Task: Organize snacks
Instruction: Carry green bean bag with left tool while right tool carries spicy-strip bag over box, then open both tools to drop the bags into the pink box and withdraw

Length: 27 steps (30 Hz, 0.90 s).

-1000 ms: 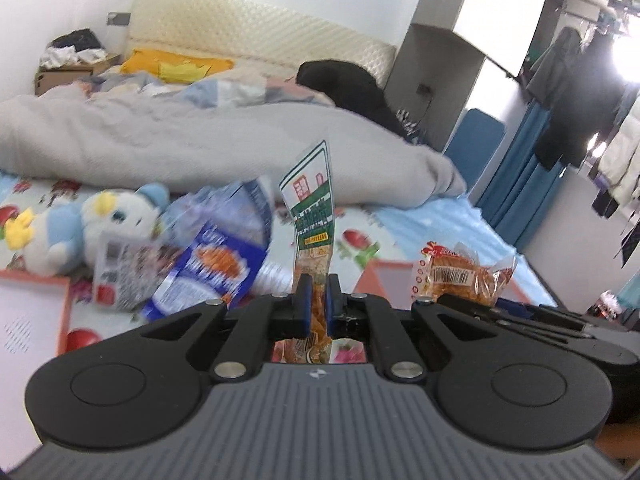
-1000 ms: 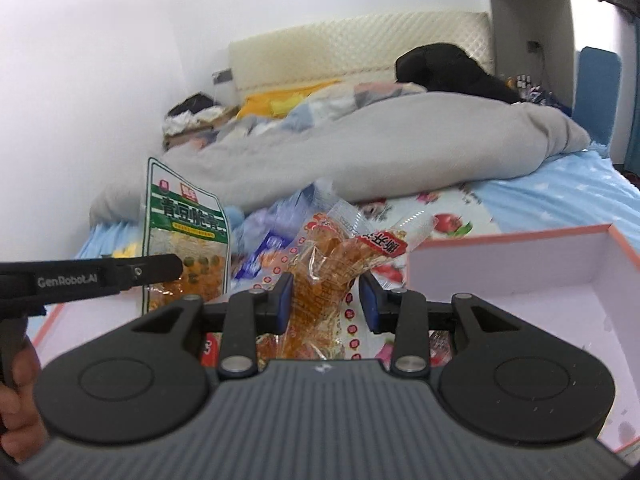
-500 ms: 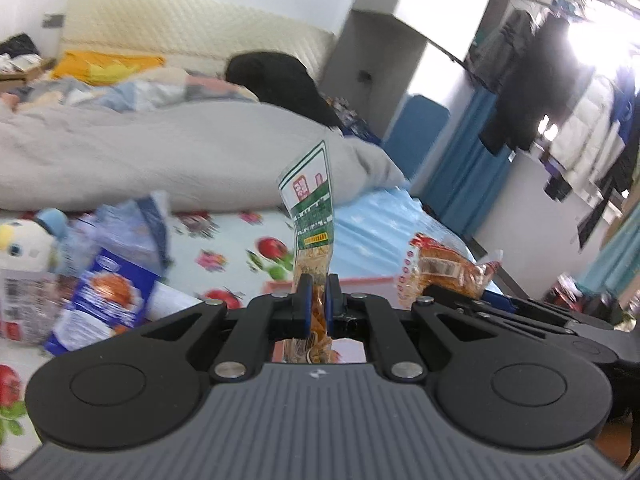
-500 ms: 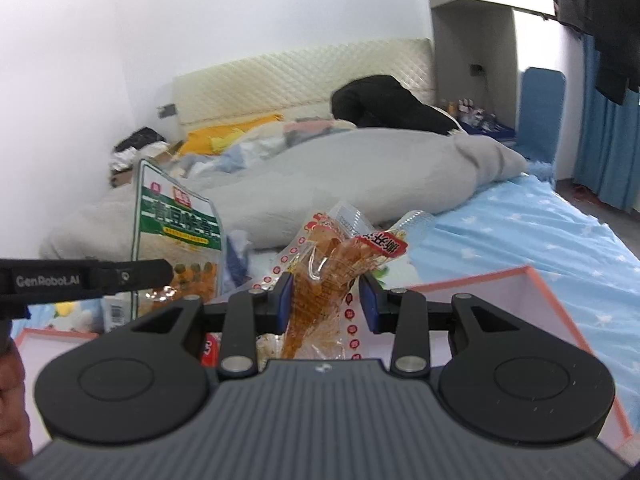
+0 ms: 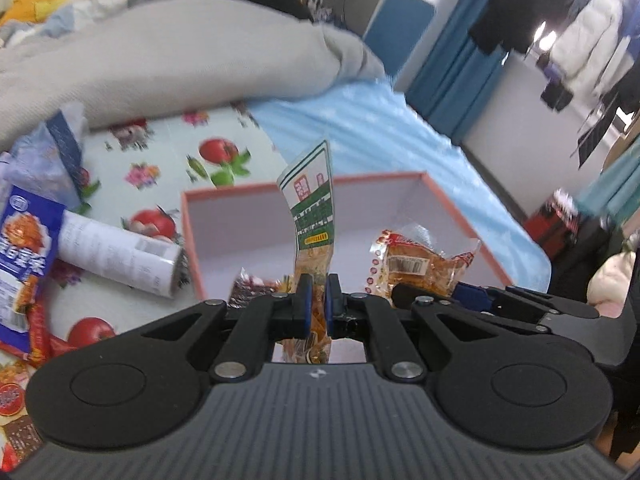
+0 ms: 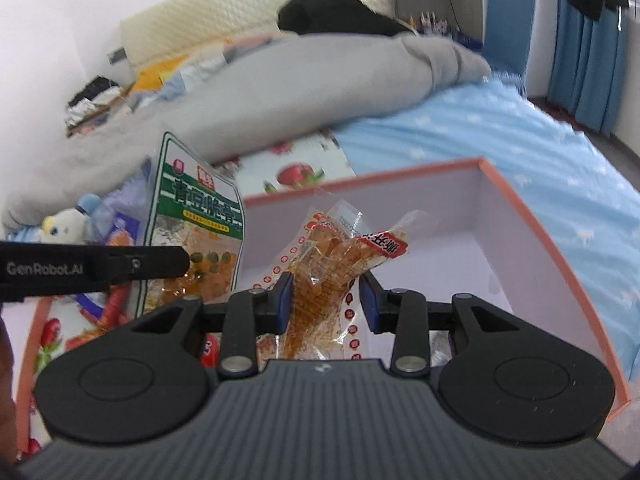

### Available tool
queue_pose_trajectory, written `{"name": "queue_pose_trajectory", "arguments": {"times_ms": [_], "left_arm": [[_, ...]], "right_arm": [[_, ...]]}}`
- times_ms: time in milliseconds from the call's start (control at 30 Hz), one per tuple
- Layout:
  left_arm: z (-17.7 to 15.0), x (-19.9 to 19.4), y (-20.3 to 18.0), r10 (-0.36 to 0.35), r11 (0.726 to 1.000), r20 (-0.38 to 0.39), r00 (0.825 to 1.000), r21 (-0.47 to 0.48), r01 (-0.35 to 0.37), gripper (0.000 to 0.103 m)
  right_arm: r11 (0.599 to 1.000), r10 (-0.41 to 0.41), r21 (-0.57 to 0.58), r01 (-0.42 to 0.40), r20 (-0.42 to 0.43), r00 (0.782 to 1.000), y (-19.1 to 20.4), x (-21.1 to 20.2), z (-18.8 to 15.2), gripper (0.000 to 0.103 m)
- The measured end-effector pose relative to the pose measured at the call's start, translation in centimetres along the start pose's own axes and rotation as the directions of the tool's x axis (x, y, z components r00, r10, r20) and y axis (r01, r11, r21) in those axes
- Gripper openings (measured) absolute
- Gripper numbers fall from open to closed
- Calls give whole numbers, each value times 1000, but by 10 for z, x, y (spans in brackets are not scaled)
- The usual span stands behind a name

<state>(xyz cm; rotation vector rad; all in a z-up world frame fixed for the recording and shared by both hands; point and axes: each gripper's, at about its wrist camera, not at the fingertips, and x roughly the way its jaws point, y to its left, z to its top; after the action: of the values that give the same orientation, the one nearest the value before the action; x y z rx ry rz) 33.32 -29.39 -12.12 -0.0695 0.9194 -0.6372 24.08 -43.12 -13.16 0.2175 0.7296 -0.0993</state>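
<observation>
My left gripper (image 5: 316, 300) is shut on a green-and-white snack packet (image 5: 314, 216) and holds it upright over the near left part of a pink-rimmed box (image 5: 304, 184). The packet also shows in the right wrist view (image 6: 196, 224). My right gripper (image 6: 326, 300) is shut on a clear orange snack packet (image 6: 332, 268), held above the same box (image 6: 520, 200). That orange packet shows at the right in the left wrist view (image 5: 416, 264). Both grippers are side by side, the left one (image 6: 176, 260) to the left.
Loose snacks lie on the fruit-print sheet left of the box: a blue packet (image 5: 24, 248), a white roll (image 5: 120, 252), red packets (image 5: 36, 336). A plush toy (image 6: 64, 224) and a grey duvet (image 6: 280, 92) lie behind. The bed edge drops off at the right.
Both grippers have swung right and tilted down with their packets, from over the snack pile to over the pink-rimmed box. Both grips are unchanged.
</observation>
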Motion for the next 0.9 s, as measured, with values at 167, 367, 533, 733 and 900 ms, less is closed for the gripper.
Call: {"name": "queue_pose_trajectory", "arguments": {"times_ms": [167, 367, 533, 733, 900], "left_arm": [[4, 36, 3, 4, 1000, -73, 997, -17, -5, 8], [3, 45, 2, 9, 1000, -95, 995, -19, -11, 8], [3, 37, 1, 50, 999, -80, 996, -8, -51, 63], [3, 3, -2, 42, 999, -4, 999, 17, -42, 67], [3, -37, -5, 27, 999, 72, 997, 33, -30, 67]], "right_arm": [[1000, -3, 28, 5, -61, 998, -18, 22, -10, 39], [999, -6, 33, 9, -87, 996, -22, 31, -13, 45], [999, -12, 37, 14, -71, 997, -23, 25, -10, 65], [999, -27, 40, 27, -16, 1000, -19, 0, -4, 72], [999, -26, 42, 23, 64, 998, -6, -31, 4, 72]]}}
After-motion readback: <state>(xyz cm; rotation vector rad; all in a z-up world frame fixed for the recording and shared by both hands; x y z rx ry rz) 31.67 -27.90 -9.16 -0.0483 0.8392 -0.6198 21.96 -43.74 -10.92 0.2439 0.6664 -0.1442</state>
